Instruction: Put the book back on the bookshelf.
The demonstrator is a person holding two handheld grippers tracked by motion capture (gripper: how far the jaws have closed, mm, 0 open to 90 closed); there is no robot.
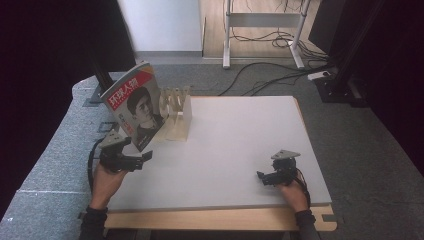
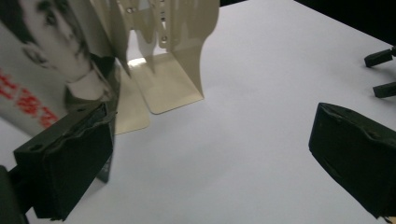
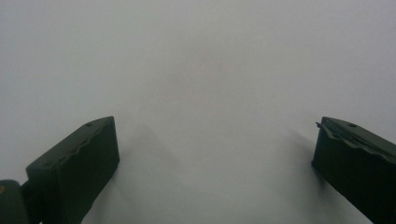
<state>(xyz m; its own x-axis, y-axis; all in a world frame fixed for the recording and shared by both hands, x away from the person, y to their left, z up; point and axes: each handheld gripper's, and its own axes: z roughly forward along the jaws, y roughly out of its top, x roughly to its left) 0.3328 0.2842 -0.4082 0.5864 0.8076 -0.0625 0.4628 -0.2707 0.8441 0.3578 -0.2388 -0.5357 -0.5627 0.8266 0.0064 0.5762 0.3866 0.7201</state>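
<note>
Cream rack (image 1: 177, 112) props magazine (image 1: 134, 105) upright, just ahead of left tool (image 1: 141, 159) | left tool spread beside its lower edge, not gripping | right tool (image 1: 266, 177) spread, resting on surface (image 1: 240, 140)

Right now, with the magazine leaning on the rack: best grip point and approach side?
Take the magazine by its free lower corner nearest the left tool, coming in from the table's open side. It stands tilted against the cream rack, so the rack blocks the far edge, while the thin lower edge is exposed. The left tool's jaws are already wide open, one beside that corner.
</note>
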